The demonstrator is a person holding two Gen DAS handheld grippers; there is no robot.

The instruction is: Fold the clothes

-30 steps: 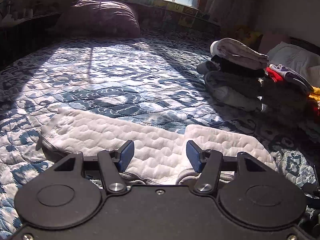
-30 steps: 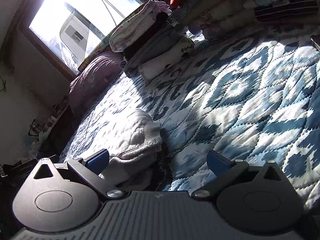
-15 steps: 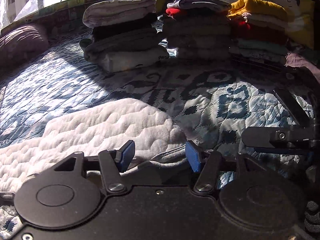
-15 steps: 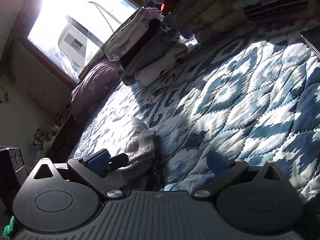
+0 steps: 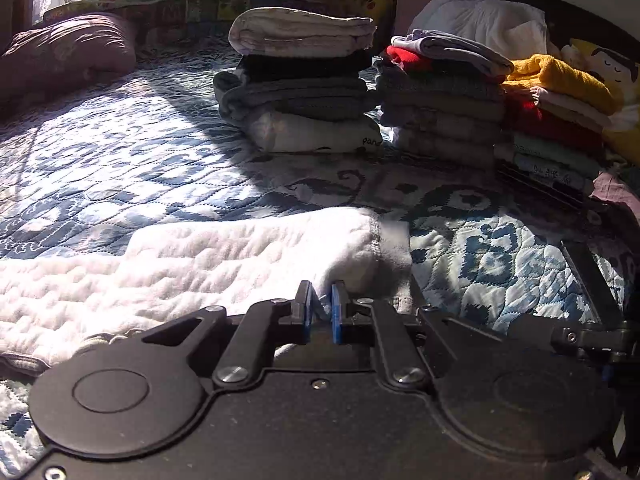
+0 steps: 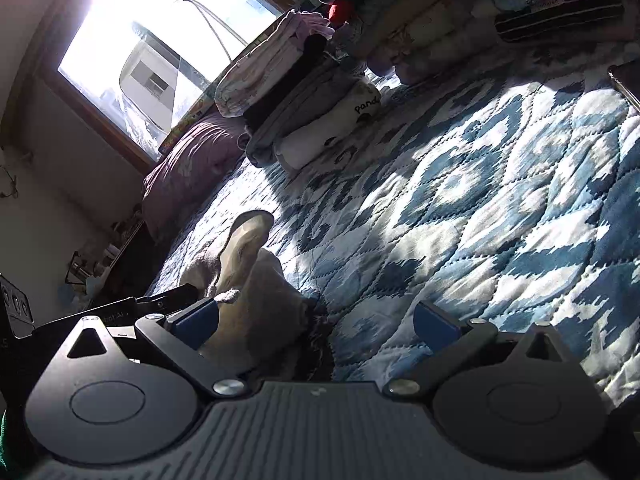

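Observation:
A white quilted garment [image 5: 208, 264] lies folded lengthwise across the blue patterned bed quilt [image 5: 120, 168]. My left gripper [image 5: 320, 314] is shut on the garment's near edge at its right end, cloth pinched between the blue pads. In the right wrist view the same garment [image 6: 256, 304] bunches up beside the left finger [image 6: 196, 322], one corner lifted. My right gripper [image 6: 316, 326] stands open just above the quilt [image 6: 480, 208], nothing between its fingers. The left gripper's black body [image 6: 120, 312] shows at the left edge there.
Stacks of folded clothes [image 5: 304, 88] [image 5: 444, 100] line the far side of the bed, with a yellow and red pile [image 5: 560, 96] at the right. A mauve pillow [image 5: 64, 52] lies under the window [image 6: 160, 40]. The right gripper's arm [image 5: 588, 336] sits low right.
My left gripper has closed from open onto the garment's edge. A corner of the garment has risen next to my right gripper, which stays open.

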